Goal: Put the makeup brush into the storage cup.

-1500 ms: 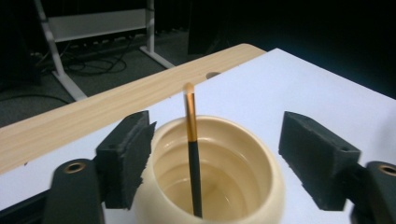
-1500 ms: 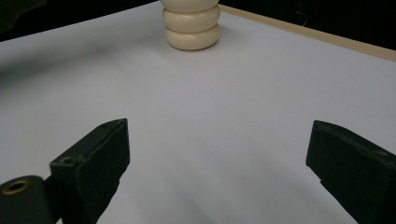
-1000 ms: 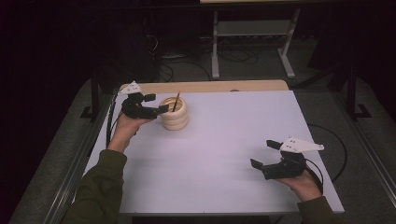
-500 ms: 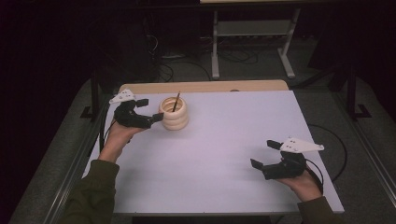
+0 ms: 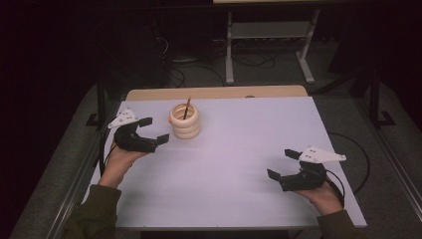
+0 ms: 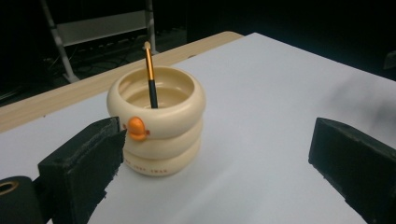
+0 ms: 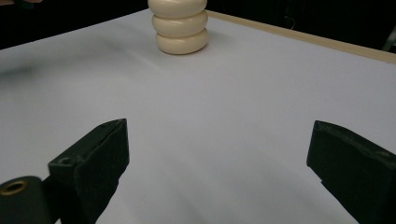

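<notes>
A cream ribbed cup (image 5: 185, 122) of three stacked rings stands at the back left of the white table (image 5: 239, 149). A thin orange-and-black stick (image 5: 187, 107) leans inside it. My left gripper (image 5: 156, 129) sits just left of the cup, apart from it; its jaws have just been opening and hold nothing. In the left gripper view the cup (image 6: 156, 126) with its small orange knob and the stick (image 6: 150, 79) stand ahead of the open gripper (image 6: 217, 140). My right gripper (image 5: 280, 164) rests open at the front right, and its view shows the cup (image 7: 181, 25) far off.
A wooden strip (image 5: 214, 93) runs along the table's back edge. Beyond it a grey metal stand (image 5: 268, 30) and cables (image 5: 189, 74) lie on the dark floor. A black frame rail (image 5: 94, 149) lines the table's left side.
My left gripper has drawn back from the cup, leftward and toward the person, its jaws wider apart. The stick stays in the cup. The right gripper has not moved.
</notes>
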